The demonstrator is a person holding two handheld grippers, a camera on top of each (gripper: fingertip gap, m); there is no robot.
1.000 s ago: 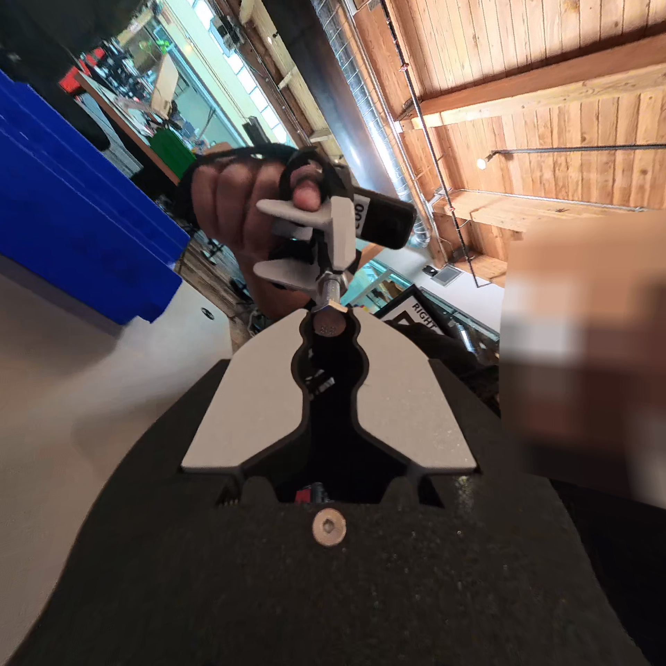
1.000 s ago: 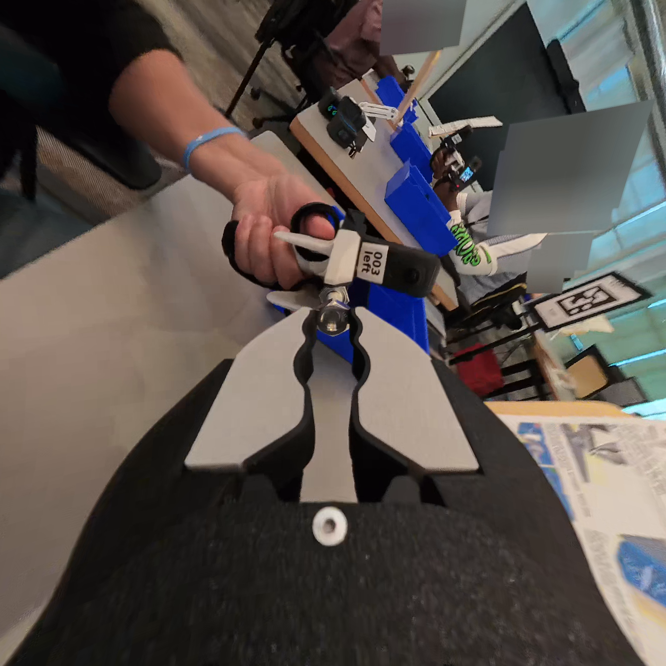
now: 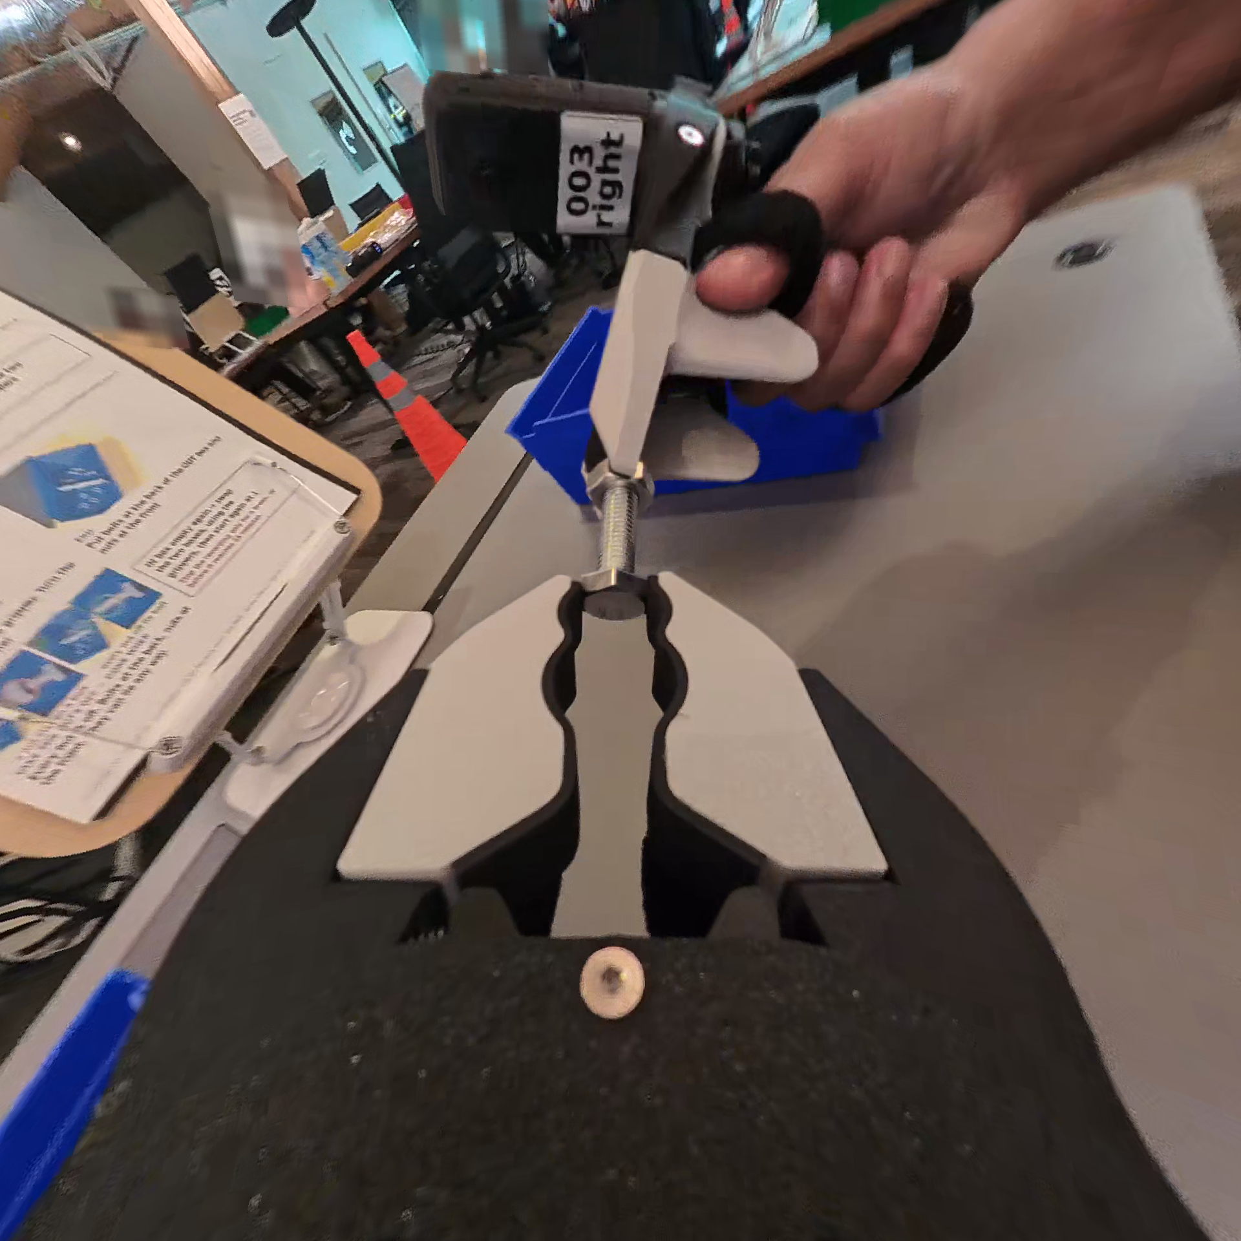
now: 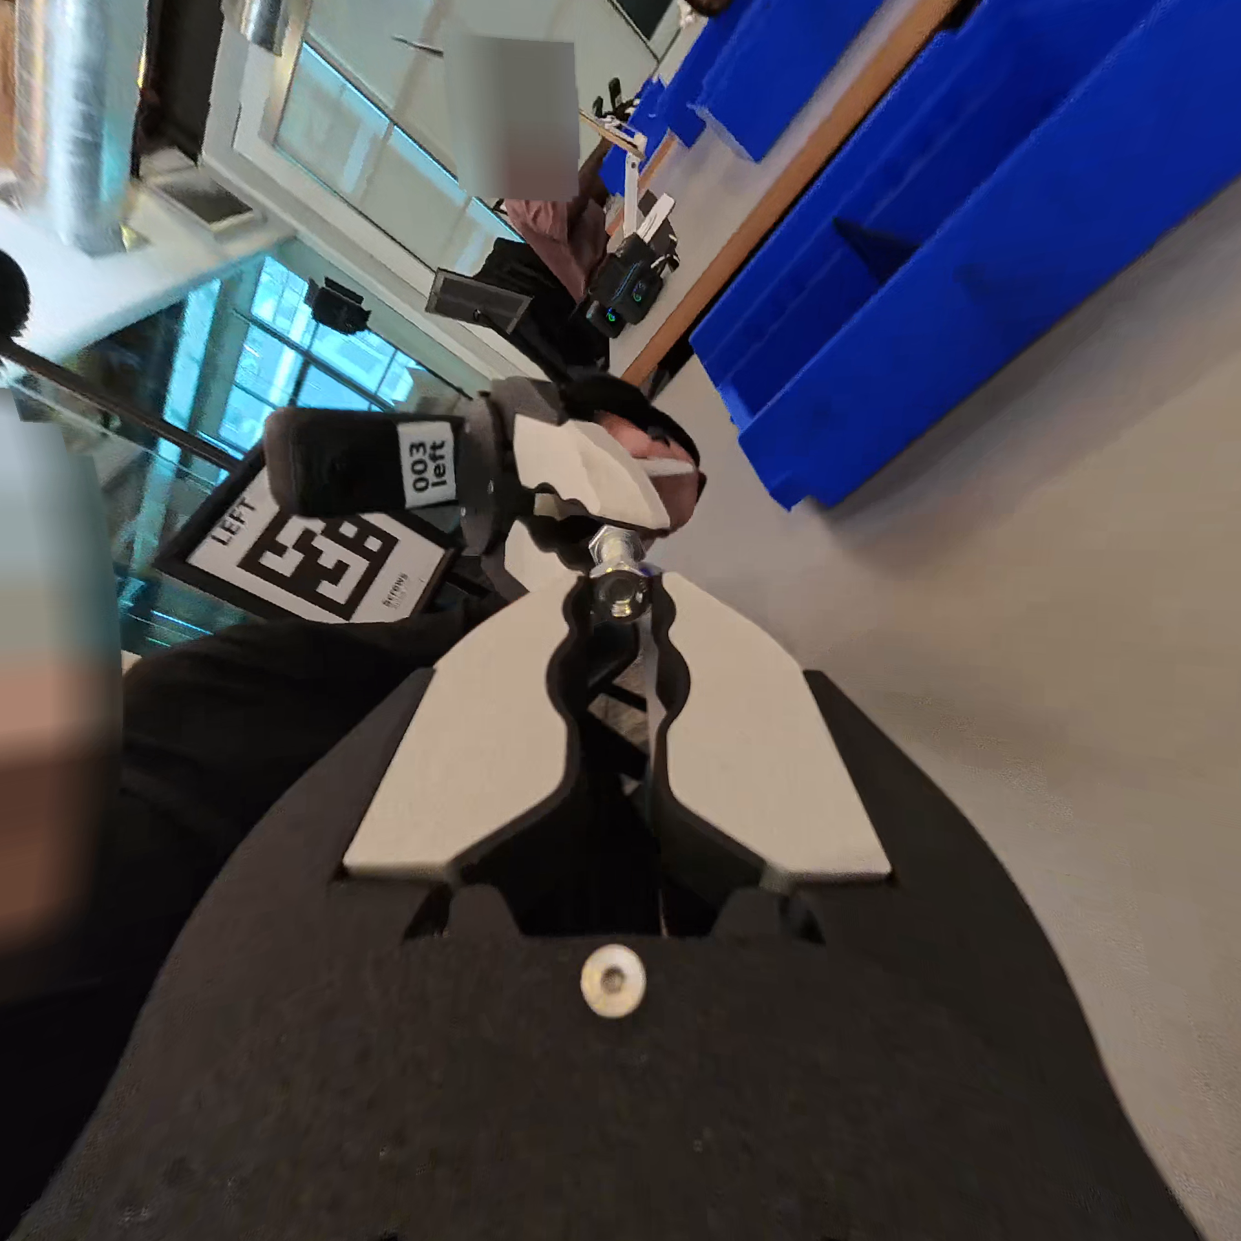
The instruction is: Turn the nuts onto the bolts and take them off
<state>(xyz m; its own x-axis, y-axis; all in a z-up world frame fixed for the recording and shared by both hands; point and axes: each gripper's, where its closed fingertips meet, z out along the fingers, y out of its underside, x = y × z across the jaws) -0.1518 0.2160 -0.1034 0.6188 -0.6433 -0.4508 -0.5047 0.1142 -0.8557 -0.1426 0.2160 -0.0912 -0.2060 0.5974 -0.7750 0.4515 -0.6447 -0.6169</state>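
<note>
In the left wrist view the bolt (image 3: 616, 537) runs toward 12 o'clock from the left gripper (image 3: 612, 598) at its head up to the nut (image 3: 618, 478) in the right gripper (image 3: 621, 463), with a bin (image 3: 792, 436) behind on the table (image 3: 1007, 671) and an instruction board (image 3: 148, 537) at 9 o'clock.

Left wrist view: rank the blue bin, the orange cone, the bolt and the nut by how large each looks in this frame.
Largest to smallest, as they look:
1. blue bin, partly hidden by the right claw
2. orange cone
3. bolt
4. nut
Bolt and nut sit nearest the camera, which enlarges them; the cone stands farther off.
</note>
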